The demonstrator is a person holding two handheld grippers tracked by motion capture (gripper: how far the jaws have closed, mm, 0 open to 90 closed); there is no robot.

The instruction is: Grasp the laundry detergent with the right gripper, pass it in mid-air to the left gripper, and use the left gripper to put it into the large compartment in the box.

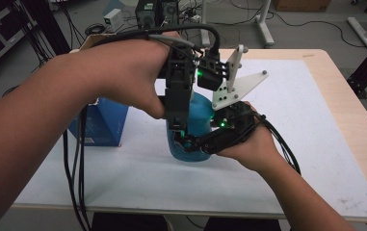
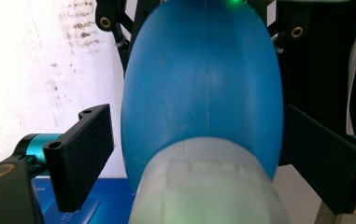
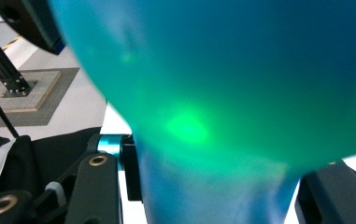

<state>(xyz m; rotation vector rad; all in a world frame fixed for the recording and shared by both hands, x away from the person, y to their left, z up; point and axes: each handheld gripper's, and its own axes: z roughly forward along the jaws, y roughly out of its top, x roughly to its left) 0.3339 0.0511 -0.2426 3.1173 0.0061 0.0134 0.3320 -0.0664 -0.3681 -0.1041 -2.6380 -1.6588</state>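
Note:
A blue bottle [image 1: 199, 111] stands upright on the white mat in the middle of the table. My left gripper [image 1: 177, 134] comes down on it from above. In the left gripper view, the bottle [image 2: 203, 84] and its pale translucent cap [image 2: 208, 186] lie between the two black jaws of the left gripper [image 2: 196, 123]. A slim gap shows beside the left jaw, so the gripper is open. My right gripper [image 1: 189, 144] reaches in from the right, low on the bottle. In the right gripper view, the right gripper [image 3: 213, 189] is shut on the bottle [image 3: 222, 84] at a narrower part.
A blue carton [image 1: 100, 122] stands on the mat just left of the bottle. The white mat [image 1: 292, 144] covers most of the wooden table [image 1: 359, 134]. Cables hang over the near left edge. Electronics and black frames stand on the floor beyond the table.

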